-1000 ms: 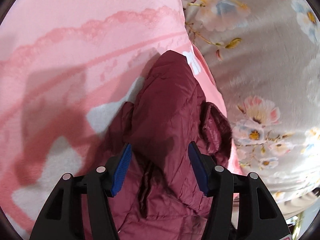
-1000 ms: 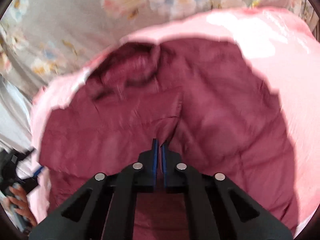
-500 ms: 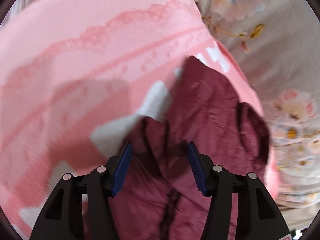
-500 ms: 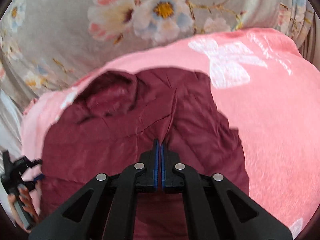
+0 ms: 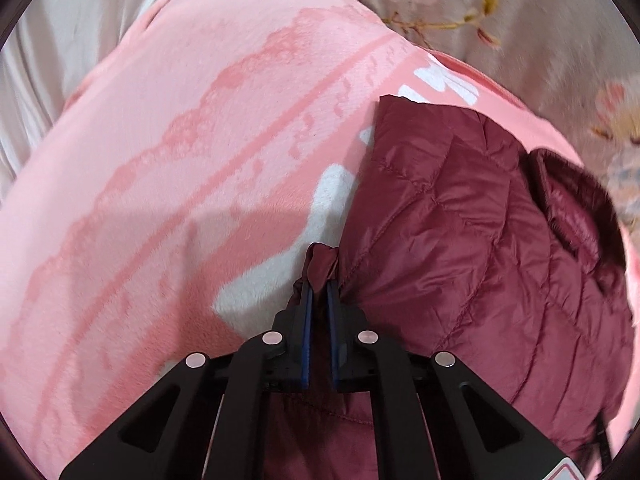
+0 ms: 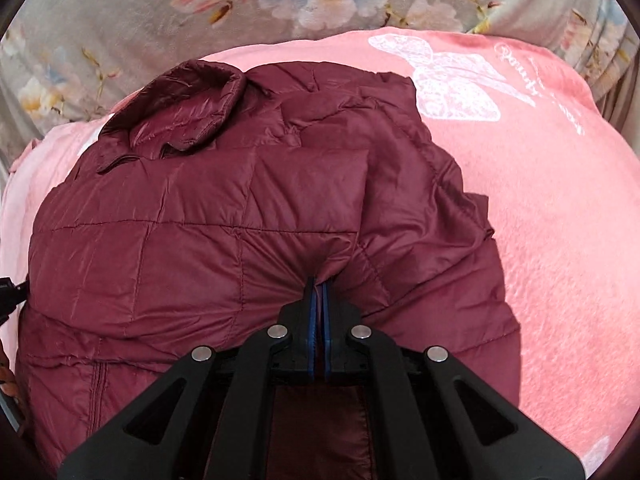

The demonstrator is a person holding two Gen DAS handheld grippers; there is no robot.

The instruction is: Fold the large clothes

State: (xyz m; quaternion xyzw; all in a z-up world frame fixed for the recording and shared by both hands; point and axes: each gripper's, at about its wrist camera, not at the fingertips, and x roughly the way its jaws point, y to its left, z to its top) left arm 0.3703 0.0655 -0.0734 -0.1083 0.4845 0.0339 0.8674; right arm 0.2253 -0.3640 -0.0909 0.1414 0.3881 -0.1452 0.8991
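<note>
Pink blanket [image 6: 560, 208] over floral sheet [image 6: 120, 20], frame top; maroon quilted jacket [image 6: 200, 220] lying centre-left on blanket.

Each view is a fisheye looking forward and down along its own gripper's fingers, very close to the cloth. The left view has the jacket [image 5: 460, 240] at right and the blanket [image 5: 180, 140] filling the left. The right view has the jacket [image 6: 240, 220] at centre-left and the blanket [image 6: 560, 220] at right. Both share jacket, blanket and the floral sheet [image 6: 120, 20] along the top.
</note>
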